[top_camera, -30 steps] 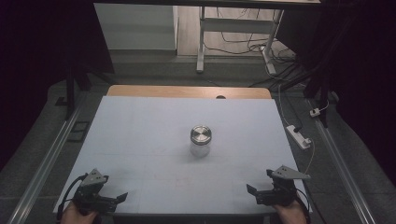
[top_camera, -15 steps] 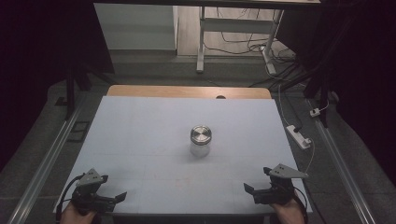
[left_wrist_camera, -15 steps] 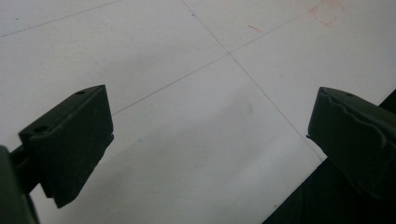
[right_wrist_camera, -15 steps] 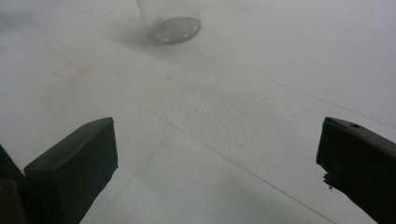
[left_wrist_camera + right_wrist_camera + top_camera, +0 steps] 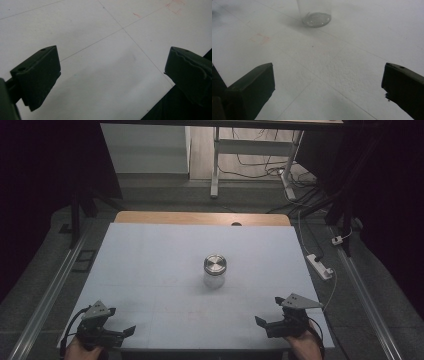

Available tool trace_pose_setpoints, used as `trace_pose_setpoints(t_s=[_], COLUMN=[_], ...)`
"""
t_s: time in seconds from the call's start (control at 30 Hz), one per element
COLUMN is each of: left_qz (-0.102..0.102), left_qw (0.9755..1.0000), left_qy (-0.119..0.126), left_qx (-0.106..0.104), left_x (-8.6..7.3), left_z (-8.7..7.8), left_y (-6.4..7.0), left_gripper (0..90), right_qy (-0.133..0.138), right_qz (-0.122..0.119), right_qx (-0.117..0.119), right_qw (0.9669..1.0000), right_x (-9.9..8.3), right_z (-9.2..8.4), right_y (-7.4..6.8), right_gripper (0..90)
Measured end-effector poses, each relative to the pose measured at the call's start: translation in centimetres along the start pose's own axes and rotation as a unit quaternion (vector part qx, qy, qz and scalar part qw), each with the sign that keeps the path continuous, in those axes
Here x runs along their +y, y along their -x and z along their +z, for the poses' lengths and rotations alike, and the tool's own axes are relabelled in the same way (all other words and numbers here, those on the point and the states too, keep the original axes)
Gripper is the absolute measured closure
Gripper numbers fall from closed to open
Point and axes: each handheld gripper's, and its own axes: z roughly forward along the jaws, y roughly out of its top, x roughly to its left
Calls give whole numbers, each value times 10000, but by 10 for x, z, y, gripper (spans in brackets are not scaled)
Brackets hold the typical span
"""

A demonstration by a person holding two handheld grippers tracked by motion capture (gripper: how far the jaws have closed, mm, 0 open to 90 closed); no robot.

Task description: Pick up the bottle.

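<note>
The opening stage of the work is being shown: nothing is being gripped, and an approach to the jar (image 5: 215, 270) is judged to be the step in hand. The jar, a clear glass vessel closed by a metal lid (image 5: 215, 264), is standing upright near the middle of the tabletop (image 5: 150, 260), well apart from both claws. The left claw (image 5: 120, 334) is being held at the near left corner of the tabletop with its jaws spread wide and nothing between them; bare tabletop surface is being seen between the jaws in the left gripper view. The right claw (image 5: 264, 324) is being held at the near right edge, likewise wide and empty, and is being pointed toward the jar base (image 5: 316, 18). For the next move, one claw is probably to be carried forward to the glass body, while the lid is being addressed from above by the other.
</note>
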Motion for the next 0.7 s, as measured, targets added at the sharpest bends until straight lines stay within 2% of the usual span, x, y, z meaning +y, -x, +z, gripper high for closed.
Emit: trace_pose_setpoints(t_s=[0.5, 0.7], left_qz=[-13, -26], left_qw=[10000, 10000], left_qy=[-33, -27], left_qx=[17, 18], left_x=[0, 0], left_z=[1, 1], left_y=[0, 0], left_gripper=[15, 15], right_qy=[162, 180], right_qz=[-294, -281], right_qx=[145, 283], right_qw=[9993, 9990], right_x=[12, 18], right_z=[16, 26], right_y=[-4, -4], right_gripper=[0, 0])
